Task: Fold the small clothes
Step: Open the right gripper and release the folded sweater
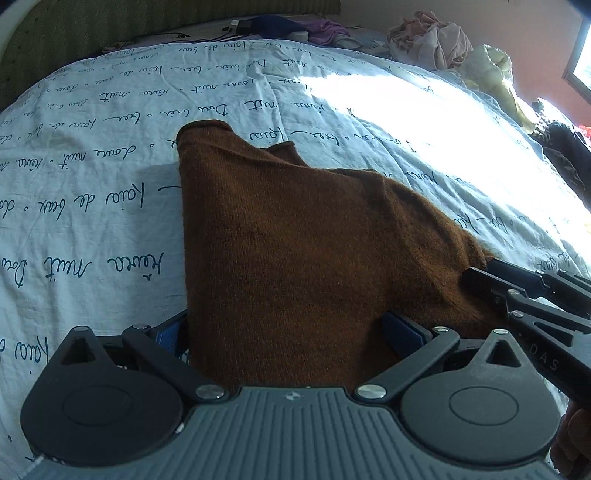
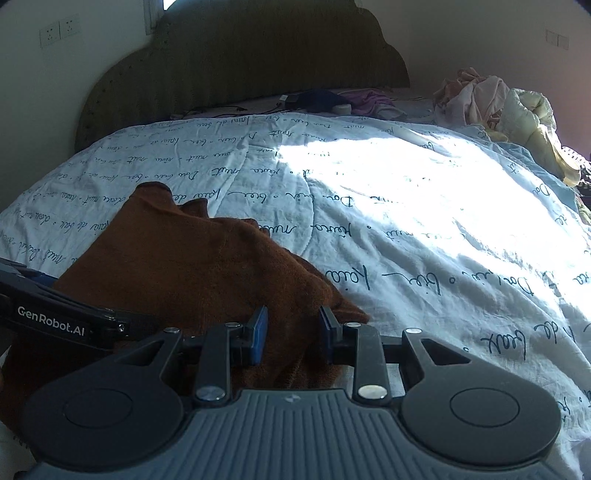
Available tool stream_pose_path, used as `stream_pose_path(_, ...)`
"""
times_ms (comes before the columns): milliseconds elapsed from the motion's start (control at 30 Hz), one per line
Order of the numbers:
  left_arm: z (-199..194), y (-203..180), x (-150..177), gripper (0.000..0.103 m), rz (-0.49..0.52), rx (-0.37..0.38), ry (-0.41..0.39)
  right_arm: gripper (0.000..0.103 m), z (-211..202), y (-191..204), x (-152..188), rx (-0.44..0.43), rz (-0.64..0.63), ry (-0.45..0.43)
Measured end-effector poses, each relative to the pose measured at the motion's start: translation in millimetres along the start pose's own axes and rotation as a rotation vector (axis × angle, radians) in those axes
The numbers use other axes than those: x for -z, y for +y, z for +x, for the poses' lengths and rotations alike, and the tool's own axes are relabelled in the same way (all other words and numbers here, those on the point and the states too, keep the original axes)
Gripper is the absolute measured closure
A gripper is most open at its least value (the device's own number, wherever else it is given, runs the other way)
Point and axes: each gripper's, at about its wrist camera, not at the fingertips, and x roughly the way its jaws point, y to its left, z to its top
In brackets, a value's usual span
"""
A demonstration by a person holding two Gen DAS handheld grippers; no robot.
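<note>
Left gripper (image 1: 291, 332): jaws spread wide, blue pads (image 1: 400, 330) on either side of the near edge of the brown knit garment (image 1: 295, 240). Cloth fills the gap between the fingers, but the pads are far apart and not pinching it, so released. Left wrist view: the garment lies on the white duvet (image 1: 92, 206) with dark script print, one straight edge on its left side, narrowing to a rounded end at the far side. Right gripper (image 1: 476, 277) comes in from the right edge, tips at the garment's right edge; cannot tell from here whether it pinches. Pile of pale clothes (image 1: 432, 37) at the far right of the bed. Strong sunlight patch across the duvet beyond the garment.

Right wrist view: right gripper (image 2: 293, 328) has jaws partly apart, with a bunched fold of the brown knit garment (image 2: 177, 266) sitting between the blue pads (image 2: 260, 332). Visible gap on both sides of the fold, so not clamped. The left gripper (image 2: 48, 299) enters from the left edge, low over the same garment, "GenRobot.AI" on its side. Dark green headboard (image 2: 258, 59) behind the bed, wall sockets (image 2: 59, 29) upper left, pale clothes heap (image 2: 480, 96) far right.
</note>
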Motion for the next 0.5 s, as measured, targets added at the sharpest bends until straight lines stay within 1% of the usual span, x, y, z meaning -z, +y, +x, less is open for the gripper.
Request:
stream_pose_path(167, -18.7, -1.8, 7.8, 0.0, -0.006, 0.011, -0.016, 0.073, -8.0, -3.3, 1.1, 0.011, 0.004, 0.0)
stream_pose_path(367, -50.6, -14.0, 30.3, 0.0, 0.062, 0.012, -0.064, 0.073, -25.1, 3.2, 0.3, 0.027, -0.026, -0.028)
stream_pose_path(500, -53.8, -19.9, 46.5, 0.0, 0.109, -0.004, -0.059, 0.073, -33.1, 8.9, -2.0, 0.032, -0.043, -0.05)
